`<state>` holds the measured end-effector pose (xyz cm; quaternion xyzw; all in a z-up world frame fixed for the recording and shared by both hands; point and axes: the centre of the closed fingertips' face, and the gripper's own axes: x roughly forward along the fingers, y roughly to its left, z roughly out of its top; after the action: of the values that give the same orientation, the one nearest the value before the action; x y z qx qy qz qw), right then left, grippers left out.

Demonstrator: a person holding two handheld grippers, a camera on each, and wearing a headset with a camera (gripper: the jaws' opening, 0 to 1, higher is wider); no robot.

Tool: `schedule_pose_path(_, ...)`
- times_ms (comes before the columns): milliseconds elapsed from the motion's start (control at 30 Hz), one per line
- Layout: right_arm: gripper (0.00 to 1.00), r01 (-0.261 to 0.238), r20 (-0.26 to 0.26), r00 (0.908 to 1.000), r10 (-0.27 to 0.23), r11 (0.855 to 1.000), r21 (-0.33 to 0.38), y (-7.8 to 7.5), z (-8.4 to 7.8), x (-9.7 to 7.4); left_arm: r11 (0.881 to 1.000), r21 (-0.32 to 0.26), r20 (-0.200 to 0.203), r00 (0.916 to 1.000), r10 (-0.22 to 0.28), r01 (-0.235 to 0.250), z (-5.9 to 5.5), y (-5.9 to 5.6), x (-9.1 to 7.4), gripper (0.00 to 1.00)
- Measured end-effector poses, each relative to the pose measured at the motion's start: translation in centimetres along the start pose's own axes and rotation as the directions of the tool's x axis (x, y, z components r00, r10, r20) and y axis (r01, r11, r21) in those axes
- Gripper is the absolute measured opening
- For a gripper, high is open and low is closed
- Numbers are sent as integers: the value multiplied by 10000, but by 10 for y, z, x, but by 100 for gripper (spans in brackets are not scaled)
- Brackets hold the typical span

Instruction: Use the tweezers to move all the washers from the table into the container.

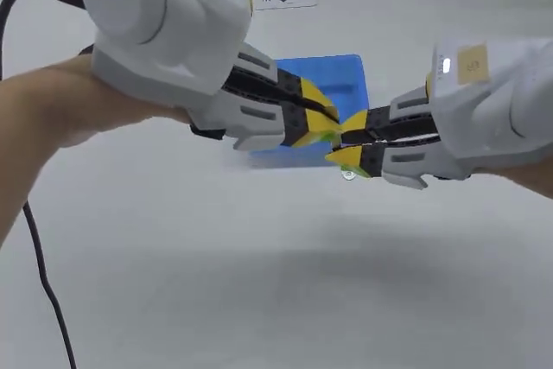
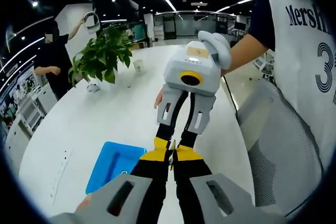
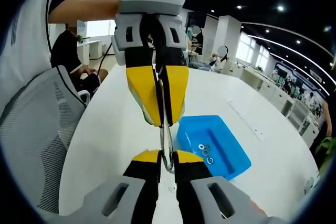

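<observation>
Left gripper (image 1: pixel 324 127) comes in level from the left and right gripper (image 1: pixel 350 146) from the right, hands outstretched, tips meeting nose to nose just in front of the blue container (image 1: pixel 333 75). Both sets of jaws are closed on the tweezers (image 3: pixel 165 129), whose arms lie nearly pressed together; cannot tell if the tips pinch anything. Several washers (image 3: pixel 205 153) lie inside the container, and one loose washer (image 1: pixel 348 175) lies on the table (image 1: pixel 259 283) just under the right gripper's tips.
</observation>
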<state>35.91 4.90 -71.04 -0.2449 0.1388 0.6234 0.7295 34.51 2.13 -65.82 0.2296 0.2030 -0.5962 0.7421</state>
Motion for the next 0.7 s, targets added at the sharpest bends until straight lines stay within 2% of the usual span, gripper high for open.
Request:
schedule_pose_path(200,11,156,190,9997,-150,9995,-282,-14,15,2,9989,-6,282,9985,477,-477,6,16,-16,7)
schedule_pose_path(367,11,278,286,9992,-266,9986,-441,-26,22,6,9978,178,269,9976,637,-641,8,29,-22,7)
schedule_pose_path(533,11,328,324,9990,-313,9983,-487,-42,20,14,9970,341,194,9974,690,-696,5,43,-21,7)
schedule_pose_path(700,11,279,411,9988,-266,9991,-316,-58,11,23,9969,275,203,9971,729,-734,-2,62,-15,7)
